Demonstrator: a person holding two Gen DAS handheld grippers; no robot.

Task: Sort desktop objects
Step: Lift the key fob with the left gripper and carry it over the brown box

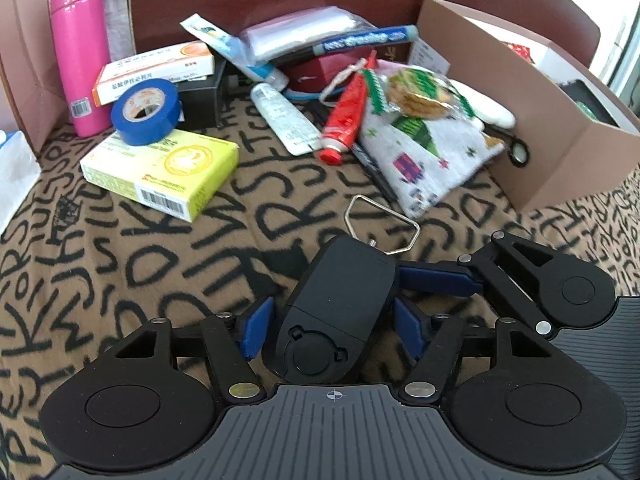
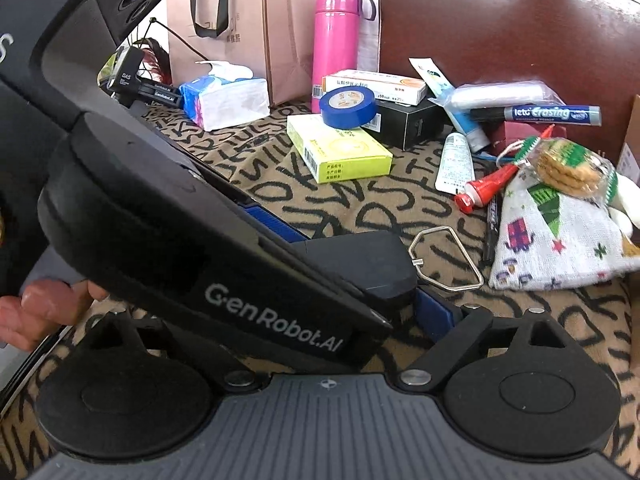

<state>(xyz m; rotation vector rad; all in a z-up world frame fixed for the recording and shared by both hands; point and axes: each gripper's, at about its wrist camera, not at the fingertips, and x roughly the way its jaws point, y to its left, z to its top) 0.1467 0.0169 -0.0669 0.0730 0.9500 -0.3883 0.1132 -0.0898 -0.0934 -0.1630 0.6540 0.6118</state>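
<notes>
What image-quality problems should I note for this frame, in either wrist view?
Left wrist view: sharp, fisheye bending at the edges, top-right corner blown out beyond the brown cardboard box. Right wrist view: the left gripper, shut on the black handheld scale, blocks the left half; glare streaks the glossy dark red backboard.

light: bright, even | shadows: soft | edges: fisheye-curved, dark corners | focus: mostly sharp

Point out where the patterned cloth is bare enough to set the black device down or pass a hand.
Bare cloth lies in front of the yellow box and left of the left gripper, which flanks the black device. A narrower strip runs between that box and the printed pouch. The back, around the blue tape and red tube, is crowded.
</notes>
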